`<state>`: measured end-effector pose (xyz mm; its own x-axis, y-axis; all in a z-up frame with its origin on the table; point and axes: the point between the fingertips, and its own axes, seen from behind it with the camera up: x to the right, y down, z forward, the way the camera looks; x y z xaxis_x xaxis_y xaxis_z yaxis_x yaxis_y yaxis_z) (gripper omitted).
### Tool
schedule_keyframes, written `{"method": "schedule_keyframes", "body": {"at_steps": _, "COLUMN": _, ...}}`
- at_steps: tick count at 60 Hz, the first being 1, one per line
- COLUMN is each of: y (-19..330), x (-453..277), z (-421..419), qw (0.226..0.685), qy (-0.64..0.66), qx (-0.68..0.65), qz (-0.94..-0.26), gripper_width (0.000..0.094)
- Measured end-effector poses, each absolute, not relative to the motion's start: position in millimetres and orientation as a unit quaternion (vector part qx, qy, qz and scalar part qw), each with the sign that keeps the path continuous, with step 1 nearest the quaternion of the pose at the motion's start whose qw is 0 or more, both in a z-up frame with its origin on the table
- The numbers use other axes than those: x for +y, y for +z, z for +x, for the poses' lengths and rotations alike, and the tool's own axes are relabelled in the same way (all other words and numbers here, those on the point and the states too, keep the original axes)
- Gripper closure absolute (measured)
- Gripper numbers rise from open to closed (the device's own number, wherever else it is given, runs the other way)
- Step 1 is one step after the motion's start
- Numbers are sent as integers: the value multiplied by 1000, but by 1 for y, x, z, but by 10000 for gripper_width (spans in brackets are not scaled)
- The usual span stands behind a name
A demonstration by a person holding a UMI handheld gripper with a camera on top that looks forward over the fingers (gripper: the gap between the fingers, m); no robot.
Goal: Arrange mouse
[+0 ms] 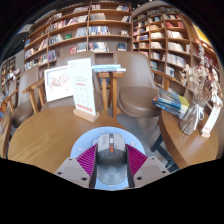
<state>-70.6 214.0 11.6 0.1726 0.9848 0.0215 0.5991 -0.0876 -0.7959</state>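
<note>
A grey computer mouse [111, 157] with a dark scroll wheel sits between the two magenta pads [88, 158] of my gripper [111, 160]. Both fingers press against its sides and it is held up above the wooden tabletop [60, 130]. The mouse's front end points away from me, towards the sign stand. Its underside is hidden.
A white printed sign [84, 87] on a wooden stand rises just beyond the fingers. A second poster [58, 82] stands to its left. Magazines and a paper holder [185, 108] lie on the round table to the right. Bookshelves [95, 30] line the back wall.
</note>
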Motion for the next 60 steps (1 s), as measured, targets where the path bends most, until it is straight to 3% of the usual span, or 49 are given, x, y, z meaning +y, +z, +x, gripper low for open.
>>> {"method": "schedule_keyframes", "body": {"at_steps": 13, "y": -12, "x": 211, "z": -68, "qw": 327, "qy": 295, "qx": -582, "qz": -684, "gripper_width": 393}}
{"method": "schedule_keyframes", "body": {"at_steps": 19, "y": 2, "x": 218, "z": -68, "qw": 360, "qy": 290, "qx": -576, "qz": -674, "gripper_width": 69}}
{"method": "schedule_keyframes", "body": {"at_steps": 30, "y": 57, "x": 213, "z": -23, "qw": 387, "qy": 292, "qx": -563, "qz": -670, "gripper_width": 89}}
{"method": "schedule_keyframes", "body": {"at_steps": 42, "y": 122, "x": 184, "z": 97, "qw": 413, "qy": 289, "qx": -548, "qz": -668, "gripper_width": 93}}
{"method": "schedule_keyframes", "body": {"at_steps": 49, "y": 142, "x": 158, "z": 171, "qw": 412, "qy": 298, "qx": -547, "qz": -665, "gripper_width": 84}}
{"method": "schedule_keyframes", "body": {"at_steps": 60, "y": 141, "x": 126, "z": 266, "qw": 404, "qy": 295, "qx": -569, "qz": -652, "gripper_width": 85}}
